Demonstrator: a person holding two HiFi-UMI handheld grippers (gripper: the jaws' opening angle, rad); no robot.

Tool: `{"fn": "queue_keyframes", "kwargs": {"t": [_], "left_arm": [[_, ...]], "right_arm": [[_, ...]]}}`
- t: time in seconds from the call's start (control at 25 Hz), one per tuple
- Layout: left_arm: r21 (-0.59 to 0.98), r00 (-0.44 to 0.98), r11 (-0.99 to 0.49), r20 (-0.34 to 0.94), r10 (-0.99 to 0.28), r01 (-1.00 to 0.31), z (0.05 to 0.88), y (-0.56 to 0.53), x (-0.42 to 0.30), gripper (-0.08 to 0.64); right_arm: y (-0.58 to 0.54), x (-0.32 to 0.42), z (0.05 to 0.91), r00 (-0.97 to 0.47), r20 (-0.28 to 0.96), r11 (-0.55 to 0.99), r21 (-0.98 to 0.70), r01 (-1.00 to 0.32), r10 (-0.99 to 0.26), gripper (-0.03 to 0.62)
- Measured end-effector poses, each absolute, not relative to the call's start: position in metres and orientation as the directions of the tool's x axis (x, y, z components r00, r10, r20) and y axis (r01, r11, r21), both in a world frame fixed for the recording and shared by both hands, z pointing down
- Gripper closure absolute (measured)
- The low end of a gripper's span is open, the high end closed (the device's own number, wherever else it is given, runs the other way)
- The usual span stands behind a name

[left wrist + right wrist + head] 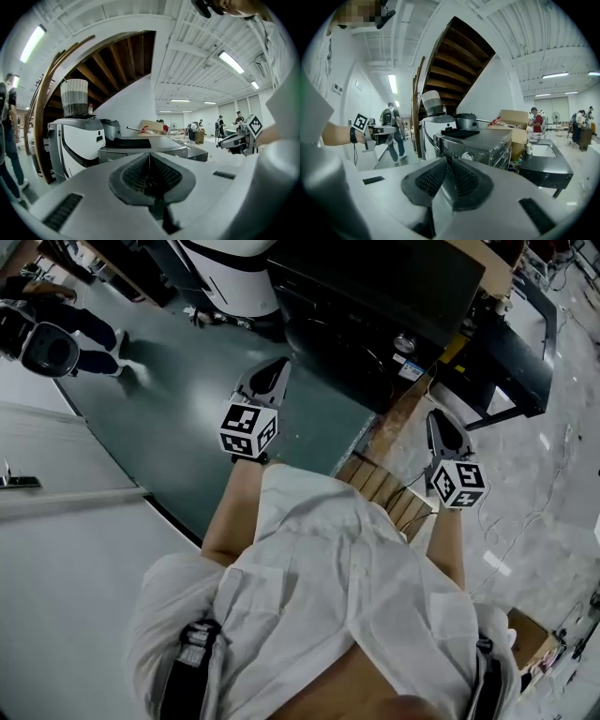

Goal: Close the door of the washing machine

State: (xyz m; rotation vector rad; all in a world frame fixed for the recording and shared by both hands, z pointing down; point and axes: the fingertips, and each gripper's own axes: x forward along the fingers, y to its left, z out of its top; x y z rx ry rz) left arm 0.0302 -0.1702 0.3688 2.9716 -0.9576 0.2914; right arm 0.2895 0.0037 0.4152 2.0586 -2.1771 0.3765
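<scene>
The washing machine [375, 296] is a dark grey box ahead of me, with a round knob on its control panel [474, 156]. Its door does not show in any view. My left gripper [277, 366] is held up in front of its left side, jaws shut with nothing between them [149, 169]. My right gripper [437, 416] hangs to the right, short of the machine's corner, jaws also shut and empty [449, 172]. A dark folded cloth [460, 132] lies on the machine's lid. Each gripper shows in the other's view: the right gripper [236, 140], the left gripper [377, 133].
A white appliance [77, 140] with a striped basket [75, 97] on top stands left of the washer. A black steel sink unit [546, 166] is on the right. A wooden staircase [454, 61] rises behind. A person [391, 129] walks at the left; several people stand far back.
</scene>
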Motion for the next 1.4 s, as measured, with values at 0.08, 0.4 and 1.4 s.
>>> {"fn": "queue_keyframes", "kwargs": {"t": [0.08,0.4,1.4], "left_arm": [[-0.054,0.793,-0.808,0.163,-0.587,-0.587,0.360,-0.165,0.021,0.546],[-0.025,0.781,-0.793,0.157,-0.604,-0.608,0.353,-0.152,-0.006,0.546],[0.012,0.799,-0.804,0.118,-0.589,-0.595,0.356,-0.132,0.000,0.546]], "right_arm": [[0.004,0.293,0.407,-0.060,0.245,0.041,-0.084,-0.996,-0.968,0.537],[0.005,0.296,0.393,-0.043,0.246,0.031,-0.055,-0.998,-0.968,0.565],[0.014,0.298,0.388,-0.018,0.237,0.027,0.034,-0.999,-0.971,0.566]]}}
